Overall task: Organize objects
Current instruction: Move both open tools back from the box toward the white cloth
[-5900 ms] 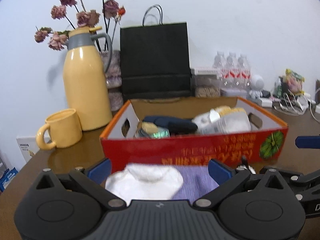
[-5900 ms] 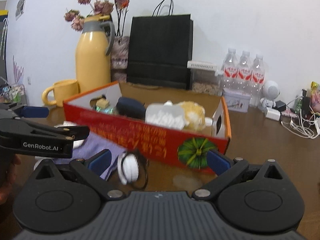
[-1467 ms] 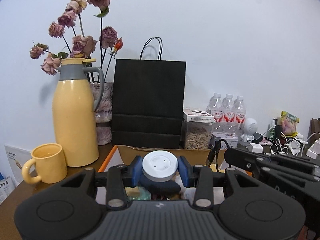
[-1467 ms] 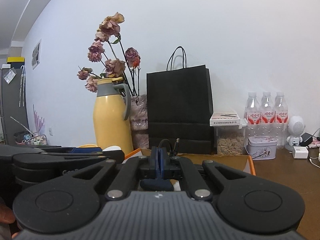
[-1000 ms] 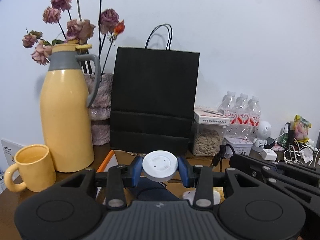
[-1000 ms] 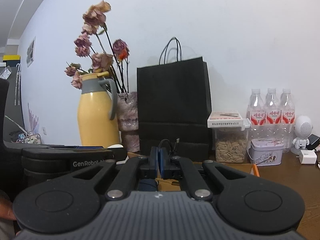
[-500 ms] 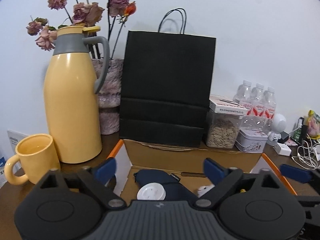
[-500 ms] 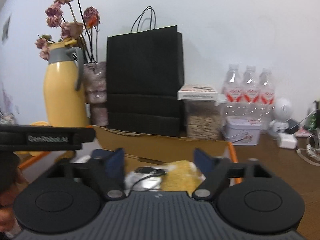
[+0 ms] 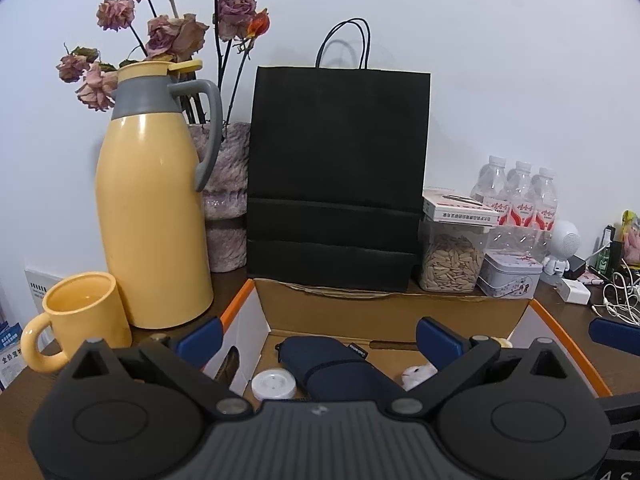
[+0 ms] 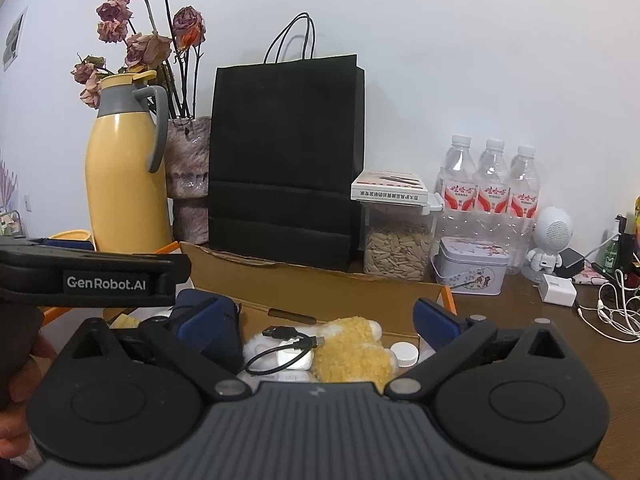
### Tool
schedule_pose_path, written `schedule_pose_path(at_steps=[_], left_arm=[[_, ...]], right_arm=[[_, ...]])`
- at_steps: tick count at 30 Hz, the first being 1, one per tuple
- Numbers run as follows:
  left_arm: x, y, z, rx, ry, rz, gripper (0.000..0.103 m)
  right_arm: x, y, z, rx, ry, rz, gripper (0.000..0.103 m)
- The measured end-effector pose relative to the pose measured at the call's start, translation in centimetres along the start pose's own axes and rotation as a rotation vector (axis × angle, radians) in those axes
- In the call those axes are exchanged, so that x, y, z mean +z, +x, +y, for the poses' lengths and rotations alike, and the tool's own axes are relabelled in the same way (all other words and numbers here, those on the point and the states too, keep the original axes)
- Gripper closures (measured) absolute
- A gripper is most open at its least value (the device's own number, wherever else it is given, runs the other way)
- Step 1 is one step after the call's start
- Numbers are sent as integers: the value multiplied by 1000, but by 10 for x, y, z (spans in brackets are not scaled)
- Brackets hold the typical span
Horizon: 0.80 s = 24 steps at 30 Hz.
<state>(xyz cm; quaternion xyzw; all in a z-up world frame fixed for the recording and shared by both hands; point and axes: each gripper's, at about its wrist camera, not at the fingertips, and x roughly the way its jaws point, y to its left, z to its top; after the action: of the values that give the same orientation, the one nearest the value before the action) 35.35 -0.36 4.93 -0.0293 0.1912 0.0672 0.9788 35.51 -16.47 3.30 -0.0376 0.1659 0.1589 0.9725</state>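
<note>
Both grippers, left gripper [image 9: 318, 334] and right gripper [image 10: 316, 320], just released: disc [image 9: 273, 385] and cable [image 10: 280, 346] lie low in frame inside the box [image 9: 392, 308].

The box [image 9: 394, 308] is open from above; the black bag [image 9: 338, 184] and yellow jug [image 9: 154, 216] wall its far side.

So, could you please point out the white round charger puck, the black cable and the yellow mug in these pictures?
white round charger puck [image 9: 273, 385], left wrist view, middle of its flat top.
black cable [image 10: 276, 350], right wrist view, on its loop in the box.
yellow mug [image 9: 90, 322], left wrist view, middle of its side wall.
</note>
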Motion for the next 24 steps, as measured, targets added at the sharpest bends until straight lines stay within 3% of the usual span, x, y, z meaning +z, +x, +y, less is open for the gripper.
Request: schedule_pose_path(at_steps=[24], left_arm=[[-44,-73,15,-31,40,-27,0]], right_arm=[[-37,-69,-2,-24,-67,-2,0]])
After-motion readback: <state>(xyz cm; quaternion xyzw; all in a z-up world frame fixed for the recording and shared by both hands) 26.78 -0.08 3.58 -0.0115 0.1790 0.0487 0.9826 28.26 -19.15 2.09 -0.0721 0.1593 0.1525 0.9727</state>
